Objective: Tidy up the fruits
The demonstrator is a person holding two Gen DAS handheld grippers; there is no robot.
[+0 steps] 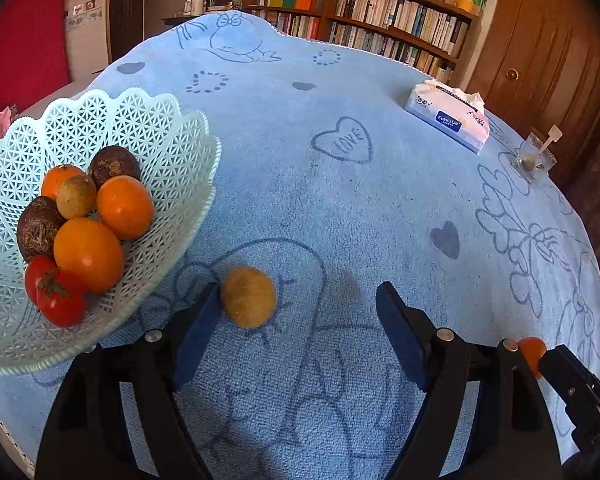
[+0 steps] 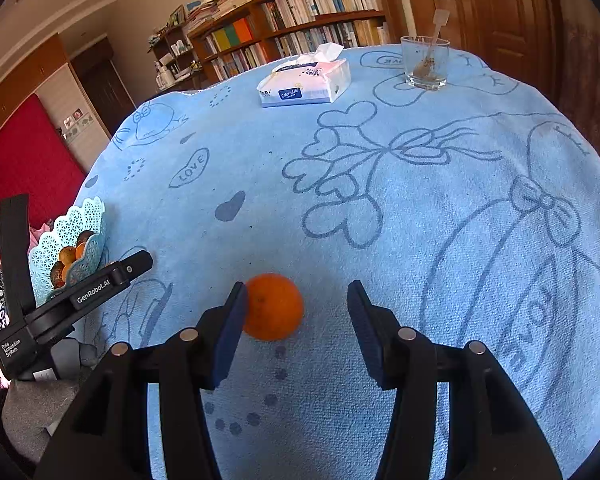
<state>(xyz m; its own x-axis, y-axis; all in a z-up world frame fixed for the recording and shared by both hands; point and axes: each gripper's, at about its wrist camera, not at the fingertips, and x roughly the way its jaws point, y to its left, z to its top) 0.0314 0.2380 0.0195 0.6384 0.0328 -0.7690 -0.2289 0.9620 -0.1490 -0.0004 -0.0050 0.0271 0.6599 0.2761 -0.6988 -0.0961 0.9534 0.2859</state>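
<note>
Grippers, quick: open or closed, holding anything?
Left gripper: open, holding nothing; brown fruit by its left finger.
Right gripper: open, holding nothing; orange between its fingers.

Daylight is lighting both views evenly, bright and sharp. Soft shadow is falling right of the round orange fruit on the light blue terry tablecloth. Fisheye is bending the far wooden bookshelf; corners are vignetting black.
</note>
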